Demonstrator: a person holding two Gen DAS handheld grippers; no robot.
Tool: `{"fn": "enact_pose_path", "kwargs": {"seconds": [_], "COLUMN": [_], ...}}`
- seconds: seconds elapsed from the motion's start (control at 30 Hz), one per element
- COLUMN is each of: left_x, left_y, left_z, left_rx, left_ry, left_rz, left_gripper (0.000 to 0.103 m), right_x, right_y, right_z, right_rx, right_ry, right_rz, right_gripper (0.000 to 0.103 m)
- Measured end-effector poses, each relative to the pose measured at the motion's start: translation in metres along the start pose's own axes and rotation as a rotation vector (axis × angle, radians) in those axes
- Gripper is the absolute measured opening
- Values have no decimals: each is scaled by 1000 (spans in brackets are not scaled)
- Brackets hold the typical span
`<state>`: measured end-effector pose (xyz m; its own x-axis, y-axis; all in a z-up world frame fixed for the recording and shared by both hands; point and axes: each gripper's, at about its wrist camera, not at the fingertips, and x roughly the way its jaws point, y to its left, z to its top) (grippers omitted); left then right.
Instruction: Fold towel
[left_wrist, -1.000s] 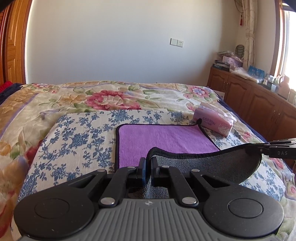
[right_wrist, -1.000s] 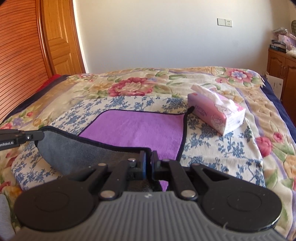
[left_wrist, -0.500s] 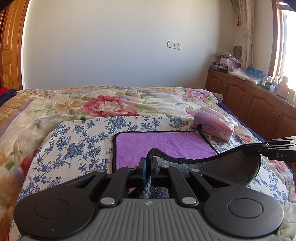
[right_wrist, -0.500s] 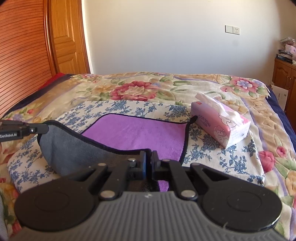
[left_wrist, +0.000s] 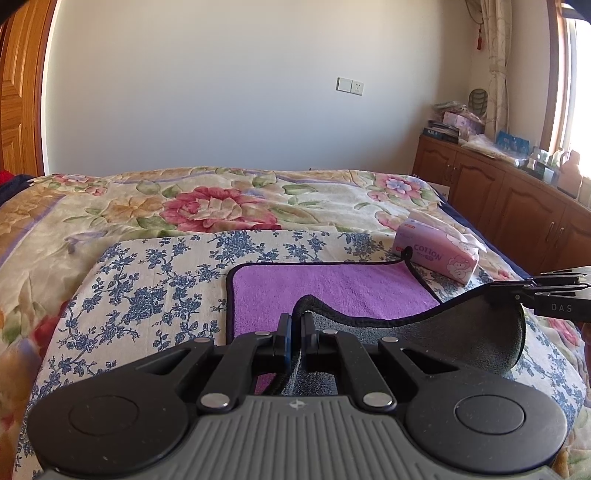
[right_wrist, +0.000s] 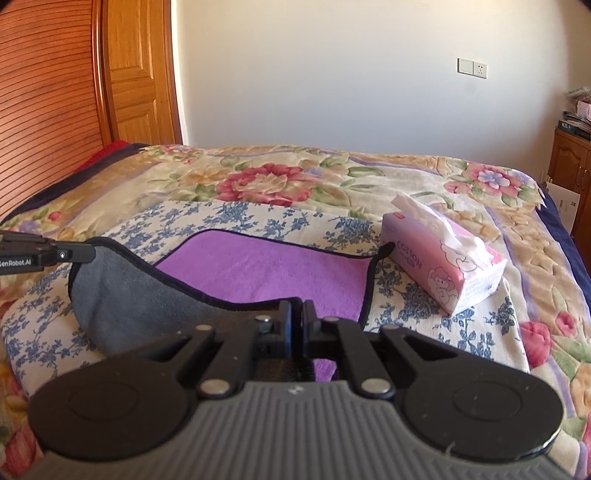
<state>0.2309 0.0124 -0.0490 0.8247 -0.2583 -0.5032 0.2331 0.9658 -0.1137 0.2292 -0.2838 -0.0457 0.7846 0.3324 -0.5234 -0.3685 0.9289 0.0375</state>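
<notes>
A towel, purple on top and grey underneath, with a black hem, lies on a blue-flowered cloth on the bed. Its far half lies flat. Its near edge is lifted, grey side showing. My left gripper is shut on the near left corner. My right gripper is shut on the near right corner. Each gripper shows in the other's view, the right one at the right and the left one at the left.
A pink tissue pack lies by the towel's far right corner, also in the right wrist view. The flowered bedspread stretches behind. Wooden cabinets stand at the right, a wooden door at the left.
Both grippers have risen and moved forward with the near edge of the towel, so the grey underside hangs higher over the purple half.
</notes>
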Motion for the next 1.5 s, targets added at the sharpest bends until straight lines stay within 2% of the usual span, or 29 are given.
{"fn": "enact_pose_path", "kwargs": {"seconds": [0.67,1.07,1.5], "left_x": [4,17,36], "left_y": [1,-1,4], "left_z": [22,44,60], "left_rx": [1,52,77], "left_ry": [-47,-82,-100], "left_rz": [5,-11,10], "left_gripper": [5,5,5], "right_x": [10,20,40], "right_y": [-5,-3,-10], "right_z": [20,35,48], "right_rx": [-16,-44,-75], "right_ry": [-81,-114,-144], "right_rz": [-23,-44,-88], "right_gripper": [7,6,6]}}
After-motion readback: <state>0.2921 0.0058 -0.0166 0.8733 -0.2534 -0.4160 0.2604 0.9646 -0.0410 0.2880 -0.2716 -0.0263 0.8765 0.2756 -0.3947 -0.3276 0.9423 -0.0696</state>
